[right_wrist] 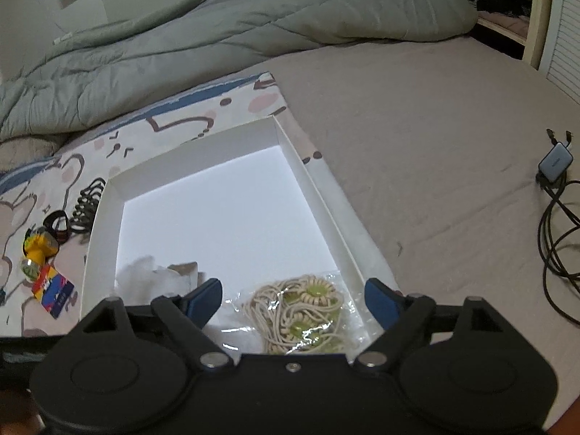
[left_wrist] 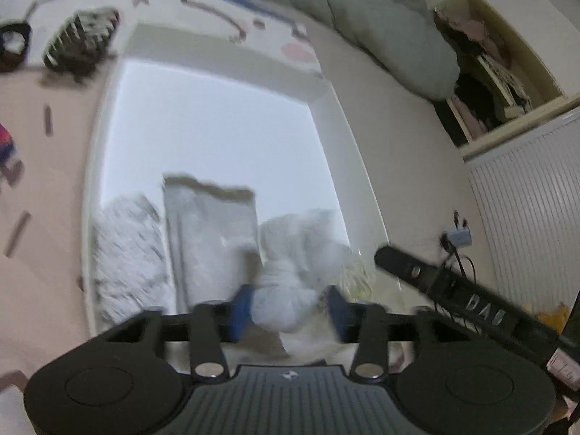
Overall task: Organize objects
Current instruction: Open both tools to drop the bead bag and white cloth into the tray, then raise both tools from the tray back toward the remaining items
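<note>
Left claw [left_wrist: 290, 306] stands part open around a white bundle [left_wrist: 286, 286] low in the white box [right_wrist: 108, 195], grip uncertain; right claw [right_wrist: 293, 297] gapes wide over bagged beads [right_wrist: 301, 311]; beyond, on the bed, a yellow toy [right_wrist: 38, 248], card [right_wrist: 54, 291] and black clips [right_wrist: 85, 204] still wait, so sorting seems roughly half done.

A smooth, matt white cardboard box [right_wrist: 108, 195] holds a glossy, crinkled clear plastic bag [right_wrist: 319, 311] (corded beads inside) and soft white cloth [left_wrist: 286, 290]. Behind it lies a quilted, matt grey-green duvet [right_wrist: 217, 36].
</note>
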`<state>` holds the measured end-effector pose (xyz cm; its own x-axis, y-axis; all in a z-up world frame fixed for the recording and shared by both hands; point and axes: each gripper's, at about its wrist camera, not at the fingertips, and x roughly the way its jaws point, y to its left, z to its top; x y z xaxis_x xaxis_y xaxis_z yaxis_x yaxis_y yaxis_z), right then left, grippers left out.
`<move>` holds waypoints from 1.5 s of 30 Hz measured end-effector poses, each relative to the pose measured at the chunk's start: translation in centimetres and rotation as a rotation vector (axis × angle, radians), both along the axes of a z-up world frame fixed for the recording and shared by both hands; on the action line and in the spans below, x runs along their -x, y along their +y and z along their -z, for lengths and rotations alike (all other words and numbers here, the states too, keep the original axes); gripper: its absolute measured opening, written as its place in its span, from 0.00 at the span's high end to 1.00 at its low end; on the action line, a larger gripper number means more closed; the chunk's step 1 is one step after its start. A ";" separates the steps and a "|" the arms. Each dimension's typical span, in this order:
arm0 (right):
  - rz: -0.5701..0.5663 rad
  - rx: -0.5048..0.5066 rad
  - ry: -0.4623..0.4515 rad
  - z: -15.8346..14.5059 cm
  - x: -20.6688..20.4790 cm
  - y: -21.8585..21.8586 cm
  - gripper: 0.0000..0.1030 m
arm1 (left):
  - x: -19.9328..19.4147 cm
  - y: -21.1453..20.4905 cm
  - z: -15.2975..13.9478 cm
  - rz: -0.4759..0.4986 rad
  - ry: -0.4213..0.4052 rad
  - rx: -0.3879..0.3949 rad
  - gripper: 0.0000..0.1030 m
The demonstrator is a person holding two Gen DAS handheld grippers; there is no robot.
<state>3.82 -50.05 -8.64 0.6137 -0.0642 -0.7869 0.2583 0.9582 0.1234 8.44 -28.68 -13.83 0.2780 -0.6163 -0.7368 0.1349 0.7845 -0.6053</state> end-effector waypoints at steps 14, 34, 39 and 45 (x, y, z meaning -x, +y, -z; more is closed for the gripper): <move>0.042 -0.024 0.026 0.6 -0.1 -0.8 0.17 | -0.8 1.5 -0.5 0.022 -0.019 -0.071 0.33; 0.012 0.043 -0.037 -3.3 1.6 3.0 0.16 | 0.1 7.1 -6.6 -0.015 -0.205 -0.212 0.33; -0.002 0.079 -0.070 -4.6 2.5 4.2 0.15 | 0.7 7.9 -8.0 -0.013 -0.261 -0.252 0.32; 0.005 0.110 -0.096 -5.7 4.1 5.2 0.06 | 1.5 8.5 -9.0 -0.015 -0.328 -0.302 0.27</move>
<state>-0.33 -44.83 -2.97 0.6850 -0.1502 -0.7129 0.2550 0.9661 0.0415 6.91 -20.17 -4.85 0.5343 -0.3813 -0.7544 0.2691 0.9228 -0.2758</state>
